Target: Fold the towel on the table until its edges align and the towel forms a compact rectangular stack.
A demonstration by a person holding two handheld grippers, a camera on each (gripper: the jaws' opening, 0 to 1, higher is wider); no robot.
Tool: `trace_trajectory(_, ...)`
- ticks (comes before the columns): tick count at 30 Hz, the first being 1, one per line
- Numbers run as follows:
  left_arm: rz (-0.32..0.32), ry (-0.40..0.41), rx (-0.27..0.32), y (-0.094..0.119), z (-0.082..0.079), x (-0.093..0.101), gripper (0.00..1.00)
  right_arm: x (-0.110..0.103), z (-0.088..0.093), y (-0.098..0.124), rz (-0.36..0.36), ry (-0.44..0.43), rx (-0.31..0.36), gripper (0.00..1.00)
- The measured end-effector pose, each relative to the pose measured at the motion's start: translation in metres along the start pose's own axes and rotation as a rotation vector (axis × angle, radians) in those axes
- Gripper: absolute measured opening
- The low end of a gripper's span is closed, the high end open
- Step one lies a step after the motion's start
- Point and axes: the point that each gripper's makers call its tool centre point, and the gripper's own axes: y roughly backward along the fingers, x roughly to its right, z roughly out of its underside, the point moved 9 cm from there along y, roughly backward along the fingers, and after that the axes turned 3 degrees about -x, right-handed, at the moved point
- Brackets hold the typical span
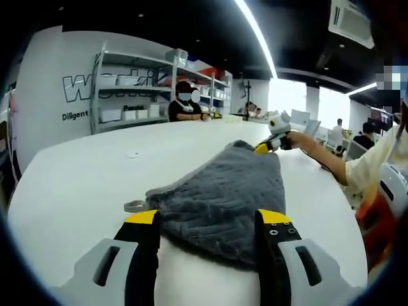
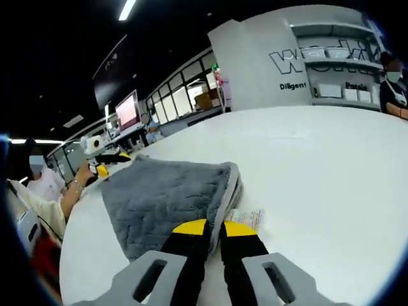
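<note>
Lying folded on the white table (image 1: 76, 185): a grey towel (image 1: 223, 197), with bare tabletop spreading wide to the left and far side. Hovering at the near edge, the left gripper (image 1: 207, 223), jaws apart and straddling the towel's hem without touching. Pinching the towel's stacked edge, the right gripper (image 2: 213, 231), jaws together on the cloth; towel (image 2: 166, 194) bulging into layers there, a white label (image 2: 247, 218) peeking out beside. Hard to make out: a small grey loop (image 1: 134, 205) at the towel's left corner. Blurring into the distance, shelves (image 1: 127, 83).
</note>
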Motion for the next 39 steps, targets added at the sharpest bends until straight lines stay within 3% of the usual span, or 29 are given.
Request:
trace_trajectory(10, -0.002, 0.025, -0.02, -0.002, 0.002, 0.001, 0.73, 0.014, -0.001, 0.012, 0.122, 0.039, -0.001, 0.04)
trace_trajectory(19, -0.012, 0.076, -0.051, -0.002, 0.006, 0.0, 0.87, 0.033, -0.009, 0.02, 0.181, 0.067, -0.016, 0.04)
trace_trajectory(33, -0.021, 0.088, -0.064, -0.002, 0.006, 0.001, 0.91, 0.035, -0.009, 0.027, 0.31, 0.17, -0.05, 0.05)
trace_trajectory(39, -0.025, 0.063, -0.064, -0.003, 0.006, 0.002, 0.93, 0.04, -0.009, 0.033, 0.398, 0.222, -0.062, 0.04)
